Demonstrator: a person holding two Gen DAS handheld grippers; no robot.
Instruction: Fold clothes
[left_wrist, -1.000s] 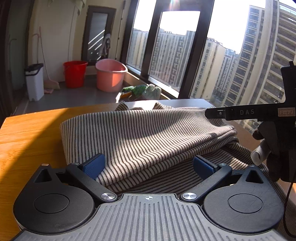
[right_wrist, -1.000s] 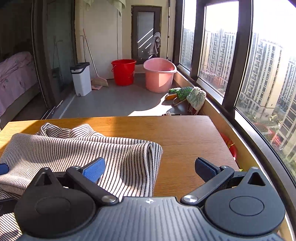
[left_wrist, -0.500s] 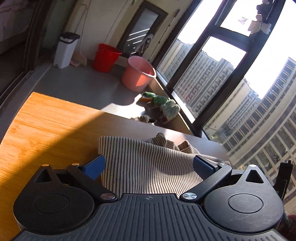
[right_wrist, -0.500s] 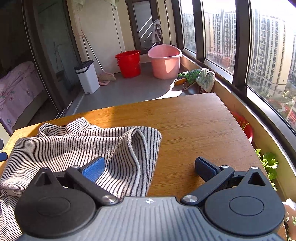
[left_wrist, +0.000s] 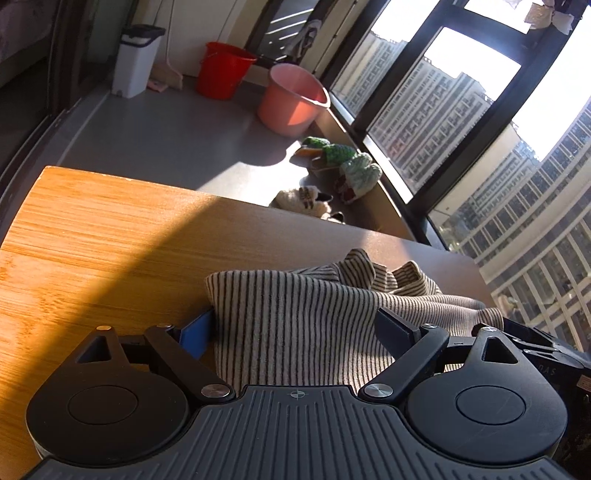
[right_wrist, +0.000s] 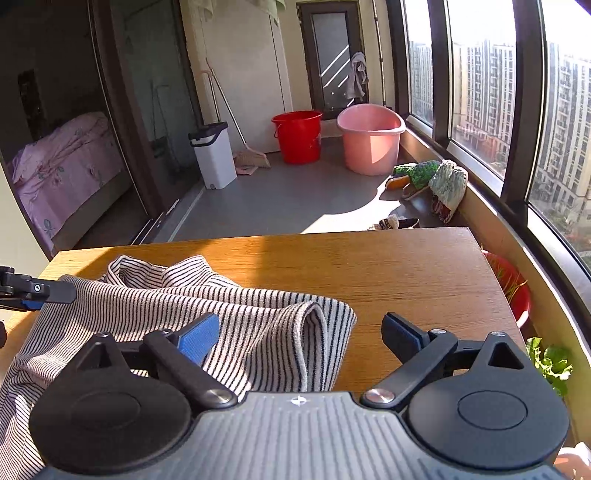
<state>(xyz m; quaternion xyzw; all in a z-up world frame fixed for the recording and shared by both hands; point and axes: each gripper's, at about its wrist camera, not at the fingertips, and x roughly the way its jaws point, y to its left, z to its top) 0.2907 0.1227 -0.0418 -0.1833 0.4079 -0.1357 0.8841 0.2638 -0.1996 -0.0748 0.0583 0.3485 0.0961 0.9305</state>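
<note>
Left wrist view: striped garment lies between closing left gripper's wide, unpressing jaws.

Sunlit balcony with grey floor, tall windows, and perhaps a bedroom behind glass.

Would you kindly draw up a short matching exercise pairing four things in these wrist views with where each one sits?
Things:
1. striped garment
2. red bucket
3. pink tub
4. white bin

Places:
A. on the floor nearest the windows
B. on the wooden table
C. beside the broom, near the glass door
D. between the bin and the tub

Pairs: 1-B, 2-D, 3-A, 4-C
</note>
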